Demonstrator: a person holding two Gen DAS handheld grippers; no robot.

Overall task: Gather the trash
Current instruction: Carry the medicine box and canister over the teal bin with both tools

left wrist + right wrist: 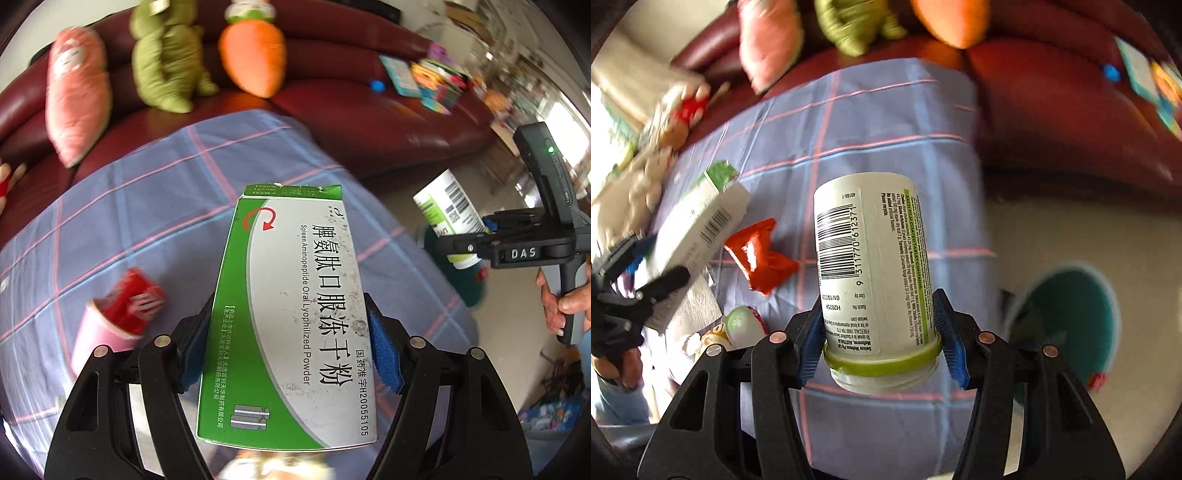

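My left gripper [291,350] is shut on a green and white medicine box [291,295] and holds it above the blue plaid tablecloth [147,206]. The box also shows at the left of the right wrist view [698,221]. My right gripper [879,332] is shut on a white pill bottle with a green ring [871,269], held over the table's right edge. The bottle also shows in the left wrist view [448,214]. A red wrapper [761,254] lies on the cloth. A green trash bin [1067,321] stands on the floor to the right of the table.
A pink cup with a red wrapper in it [110,325] lies on the cloth. More small scraps [738,325] lie near the table's front. A dark red sofa [351,122] with plush toys [255,59] runs behind the table.
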